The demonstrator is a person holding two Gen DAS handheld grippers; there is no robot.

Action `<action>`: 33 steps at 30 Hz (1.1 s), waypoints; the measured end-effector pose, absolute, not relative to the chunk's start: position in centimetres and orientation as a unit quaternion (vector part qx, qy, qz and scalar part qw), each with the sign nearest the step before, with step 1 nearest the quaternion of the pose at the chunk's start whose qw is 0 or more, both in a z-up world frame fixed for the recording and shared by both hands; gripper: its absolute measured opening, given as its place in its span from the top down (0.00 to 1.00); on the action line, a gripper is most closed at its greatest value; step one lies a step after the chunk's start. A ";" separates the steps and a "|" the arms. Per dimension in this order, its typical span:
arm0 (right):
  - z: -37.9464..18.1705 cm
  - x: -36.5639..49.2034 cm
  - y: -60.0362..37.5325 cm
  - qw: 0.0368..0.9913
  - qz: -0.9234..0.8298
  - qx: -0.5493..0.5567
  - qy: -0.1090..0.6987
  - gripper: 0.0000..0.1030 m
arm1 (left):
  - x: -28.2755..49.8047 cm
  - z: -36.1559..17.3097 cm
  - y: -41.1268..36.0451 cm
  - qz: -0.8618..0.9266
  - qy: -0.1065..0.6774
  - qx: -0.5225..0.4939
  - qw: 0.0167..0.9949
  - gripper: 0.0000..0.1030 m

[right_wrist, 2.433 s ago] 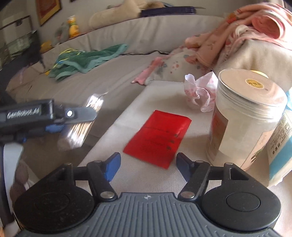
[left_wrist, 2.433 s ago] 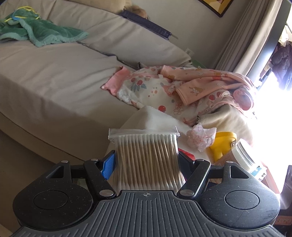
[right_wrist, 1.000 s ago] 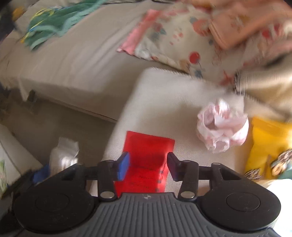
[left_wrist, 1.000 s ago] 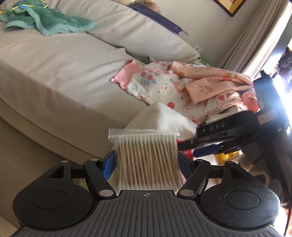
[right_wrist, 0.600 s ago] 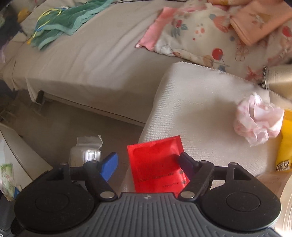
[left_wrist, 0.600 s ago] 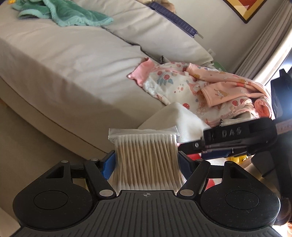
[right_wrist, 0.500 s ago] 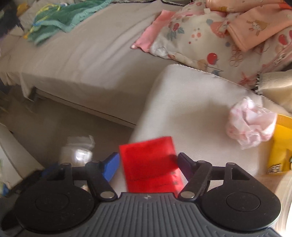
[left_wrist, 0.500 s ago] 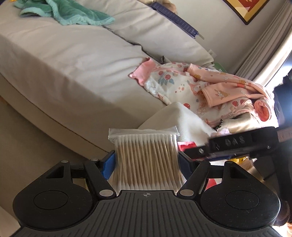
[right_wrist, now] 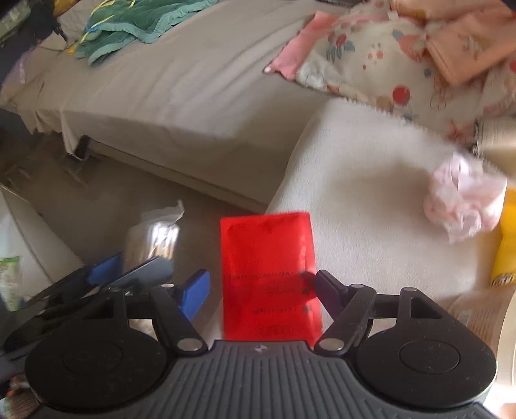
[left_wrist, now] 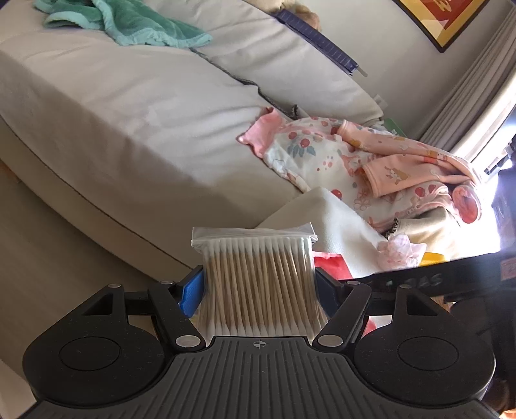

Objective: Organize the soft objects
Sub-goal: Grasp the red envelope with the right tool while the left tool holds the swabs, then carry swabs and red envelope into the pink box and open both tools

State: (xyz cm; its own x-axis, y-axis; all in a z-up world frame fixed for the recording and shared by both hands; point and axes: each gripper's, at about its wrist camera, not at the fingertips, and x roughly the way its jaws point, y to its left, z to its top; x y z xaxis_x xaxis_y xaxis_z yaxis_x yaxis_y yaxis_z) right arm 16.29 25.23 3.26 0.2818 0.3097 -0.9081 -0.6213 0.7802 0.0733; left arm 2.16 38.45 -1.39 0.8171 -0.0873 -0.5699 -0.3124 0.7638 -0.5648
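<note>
My left gripper (left_wrist: 258, 283) is shut on a clear bag of cotton swabs (left_wrist: 254, 254), held upright over the floor beside a cream cushion (left_wrist: 338, 216). The same bag (right_wrist: 154, 235) and blue fingers (right_wrist: 106, 267) show at lower left in the right wrist view. My right gripper (right_wrist: 258, 283) points steeply down with its jaws wide around a red flat packet (right_wrist: 267, 258) at the cushion's (right_wrist: 371, 167) left edge. The right finger touches the packet's edge and the left pad (right_wrist: 195, 291) stands clear of it. A crumpled pink tissue (right_wrist: 464, 206) lies on the cushion.
Pink and floral baby clothes (left_wrist: 371, 161) are heaped on the beige sofa (left_wrist: 129, 96) behind the cushion. A green towel (right_wrist: 129, 22) lies at the sofa's far end. A yellow object (right_wrist: 506, 238) and a pale jar (right_wrist: 508, 338) sit at the cushion's right.
The right gripper's jaws have spread wider around the red packet, and the view has rolled so the packet stands square between them. My left gripper has slid left with the swab bag.
</note>
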 end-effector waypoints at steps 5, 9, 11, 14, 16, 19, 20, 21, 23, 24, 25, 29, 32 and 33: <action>2.7 13.8 27.1 0.794 0.281 -0.240 0.482 0.28 | 2.0 -1.6 38.6 0.062 0.295 -0.344 0.889 0.27; 3.0 13.7 26.4 0.796 0.294 -0.233 0.475 0.40 | 1.7 -1.5 38.7 0.061 0.295 -0.344 0.889 0.26; 3.8 14.4 25.6 0.790 0.307 -0.205 0.489 0.56 | 1.6 -1.2 38.6 0.060 0.294 -0.343 0.890 0.27; 4.7 15.7 24.0 0.781 0.313 -0.153 0.519 0.60 | 1.5 -0.7 38.3 0.057 0.291 -0.338 0.893 0.27; 5.3 16.2 22.8 0.781 0.311 -0.129 0.526 0.60 | 1.6 -0.3 37.9 0.053 0.289 -0.333 0.896 0.27; 6.4 16.6 20.9 0.786 0.314 -0.108 0.521 0.61 | 1.9 0.5 37.2 0.045 0.288 -0.326 0.899 0.27; 6.8 16.7 20.4 0.787 0.317 -0.102 0.519 0.61 | 2.2 0.8 36.8 0.040 0.290 -0.324 0.899 0.27; 7.0 16.8 19.9 0.788 0.320 -0.097 0.517 0.62 | 2.5 1.2 36.4 0.034 0.294 -0.321 0.900 0.27; 7.8 16.9 19.1 0.791 0.323 -0.092 0.512 0.62 | 3.3 2.3 35.4 0.024 0.302 -0.306 0.903 0.27; 8.3 16.8 18.6 0.793 0.325 -0.088 0.509 0.62 | 3.8 3.1 34.8 0.019 0.303 -0.294 0.906 0.27; 9.1 16.9 18.0 0.795 0.327 -0.083 0.503 0.62 | 4.1 4.0 34.3 0.016 0.302 -0.283 0.910 0.27; 14.3 16.4 14.8 0.819 0.345 -0.061 0.454 0.62 | 5.9 8.4 31.5 -0.006 0.284 -0.237 0.929 0.27; 18.3 15.6 10.7 0.842 0.345 -0.047 0.413 0.62 | 7.8 11.5 28.4 -0.028 0.270 -0.202 0.941 0.27; 19.6 15.4 8.7 0.850 0.339 -0.041 0.400 0.61 | 8.7 12.6 26.9 -0.039 0.268 -0.192 0.943 0.27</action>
State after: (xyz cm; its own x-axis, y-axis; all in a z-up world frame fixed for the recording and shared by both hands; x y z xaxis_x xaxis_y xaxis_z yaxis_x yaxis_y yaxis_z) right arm 15.35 8.73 19.57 0.4492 0.5444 -0.7084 -0.6095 0.7665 0.2026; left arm 8.67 26.94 12.58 0.8532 -0.1763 -0.4908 -0.0297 0.9232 -0.3833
